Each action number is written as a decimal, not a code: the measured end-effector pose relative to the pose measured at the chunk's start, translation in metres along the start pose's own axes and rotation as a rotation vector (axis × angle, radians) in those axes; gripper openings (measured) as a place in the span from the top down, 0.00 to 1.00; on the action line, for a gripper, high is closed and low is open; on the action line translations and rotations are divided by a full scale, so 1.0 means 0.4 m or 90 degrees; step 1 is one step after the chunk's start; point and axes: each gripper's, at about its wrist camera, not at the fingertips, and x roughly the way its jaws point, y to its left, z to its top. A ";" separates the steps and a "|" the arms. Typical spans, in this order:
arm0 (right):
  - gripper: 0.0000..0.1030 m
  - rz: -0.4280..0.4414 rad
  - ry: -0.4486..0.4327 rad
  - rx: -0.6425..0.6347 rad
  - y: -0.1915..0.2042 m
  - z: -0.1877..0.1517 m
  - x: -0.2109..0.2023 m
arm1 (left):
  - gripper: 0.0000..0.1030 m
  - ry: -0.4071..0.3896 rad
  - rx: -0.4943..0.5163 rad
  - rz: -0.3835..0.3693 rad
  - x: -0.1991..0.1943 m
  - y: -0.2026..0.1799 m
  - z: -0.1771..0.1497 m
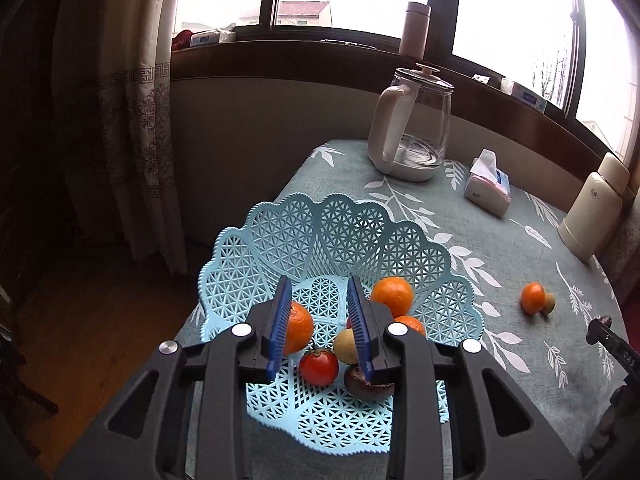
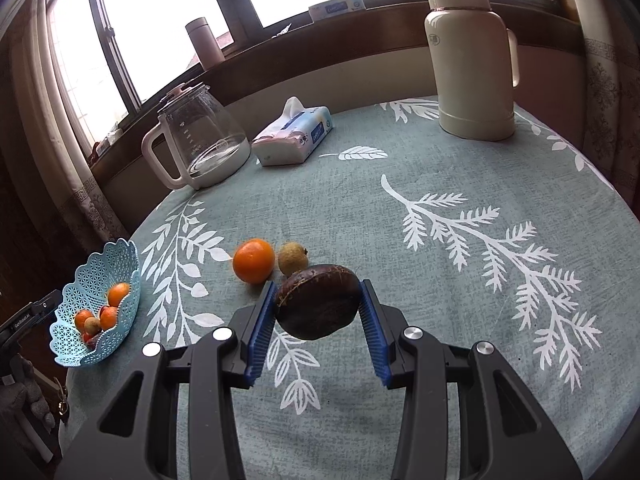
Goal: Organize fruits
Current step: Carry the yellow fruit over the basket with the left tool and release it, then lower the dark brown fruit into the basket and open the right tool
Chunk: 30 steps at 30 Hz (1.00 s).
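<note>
The right tongs (image 2: 318, 306) are clenched on a dark brown round fruit (image 2: 318, 306), which sits between the two blue pads (image 2: 260, 328) and is lifted above the bench (image 2: 400, 240). Just beyond it, an orange (image 2: 254, 261) and a small yellowish fruit (image 2: 293, 258) lie on the bench, close beside each other. The left tongs (image 1: 320, 328) are released, with nothing between their pads, and they hang over the light blue basket (image 1: 280, 232). In the basket lie an orange at the left pad (image 1: 300, 326), a bigger orange at the back (image 1: 392, 296), a third orange partly hidden (image 1: 412, 323), a red tomato (image 1: 319, 367), a pale yellowish fruit (image 1: 346, 346) and another dark brown fruit (image 1: 360, 384). The basket stands at the left edge of the bench, well apart from the right tongs. At the far side of the bench stand a glass kettle (image 2: 200, 140), a pack of tissues (image 2: 294, 136) and a cream thermos (image 2: 472, 60). A pink bottle (image 2: 204, 44) stands on the window sill (image 2: 280, 52).
</note>
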 end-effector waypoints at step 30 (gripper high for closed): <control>0.59 0.274 0.119 -0.182 0.587 -0.061 0.059 | 0.28 -0.030 -0.076 0.002 -0.086 0.182 -0.029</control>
